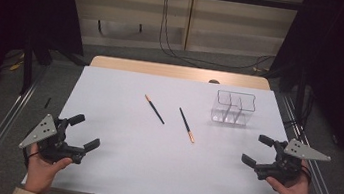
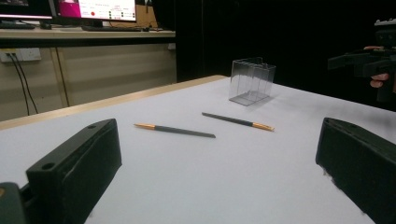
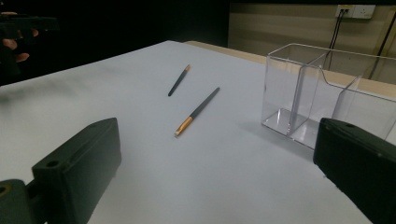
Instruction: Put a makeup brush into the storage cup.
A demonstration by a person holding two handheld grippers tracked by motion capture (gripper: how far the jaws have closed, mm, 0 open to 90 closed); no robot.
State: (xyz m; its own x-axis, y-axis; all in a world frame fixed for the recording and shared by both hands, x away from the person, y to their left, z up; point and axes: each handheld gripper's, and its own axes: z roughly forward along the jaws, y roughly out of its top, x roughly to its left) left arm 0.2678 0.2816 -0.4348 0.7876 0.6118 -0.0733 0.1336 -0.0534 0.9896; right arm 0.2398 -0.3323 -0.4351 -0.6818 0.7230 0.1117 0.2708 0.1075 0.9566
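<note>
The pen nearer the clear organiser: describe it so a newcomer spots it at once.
On the white table, find the clear organiser at the far right. Left of it lie two dark pens; take the right pen. Its gold end points toward the person, while the left pen points its gold end away.

Two black pens [image 1: 155, 109] [image 1: 187, 124] — flat, apart

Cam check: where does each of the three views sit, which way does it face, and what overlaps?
High view: above the person's side, facing forward and down on the white table; both hands, left tongs and right tongs show.
Left gripper view: on the left tongs, facing the two black pens with gold ends and the clear plastic divided box; right tongs far off.
Right gripper view: on the right tongs, facing the same.
Shared: pens and box.
</note>
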